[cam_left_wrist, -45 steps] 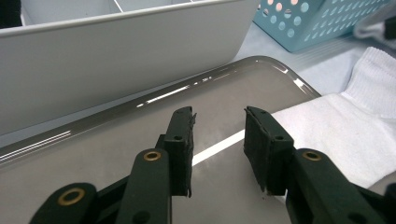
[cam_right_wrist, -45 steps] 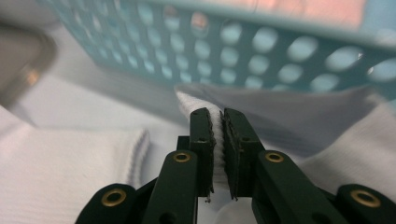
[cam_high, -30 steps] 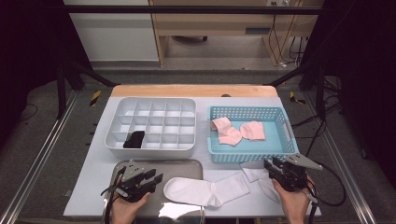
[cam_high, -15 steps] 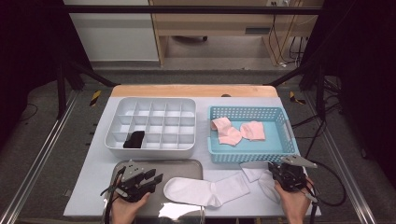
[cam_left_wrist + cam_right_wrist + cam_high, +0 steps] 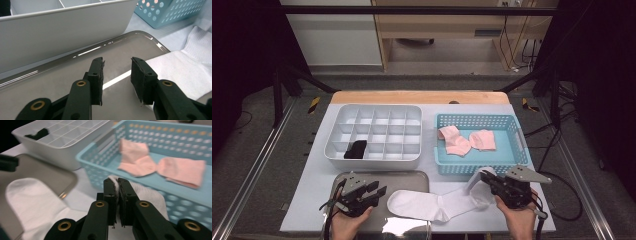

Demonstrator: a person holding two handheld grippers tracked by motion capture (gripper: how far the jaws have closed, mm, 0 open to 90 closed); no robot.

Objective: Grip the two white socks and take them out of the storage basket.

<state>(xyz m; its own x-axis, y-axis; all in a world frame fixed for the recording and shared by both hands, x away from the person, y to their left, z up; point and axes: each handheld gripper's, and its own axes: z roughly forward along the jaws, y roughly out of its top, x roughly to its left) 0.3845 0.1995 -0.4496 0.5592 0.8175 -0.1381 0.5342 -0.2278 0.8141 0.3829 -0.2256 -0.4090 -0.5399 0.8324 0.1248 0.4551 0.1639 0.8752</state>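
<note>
The white divided organizer sits at centre left of the high view, the blue basket at centre right with 2 pink socks. A steel tray lies lower left. The white sock stretches across the bottom centre. The right gripper has just been closing and is clamped on the sock's cuff. The left gripper hovers above the tray, jaws apart, holding nothing.

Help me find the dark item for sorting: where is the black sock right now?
In the high view, the black sock sits in a front-left compartment of the white divided organizer, left of the blue basket.
</note>
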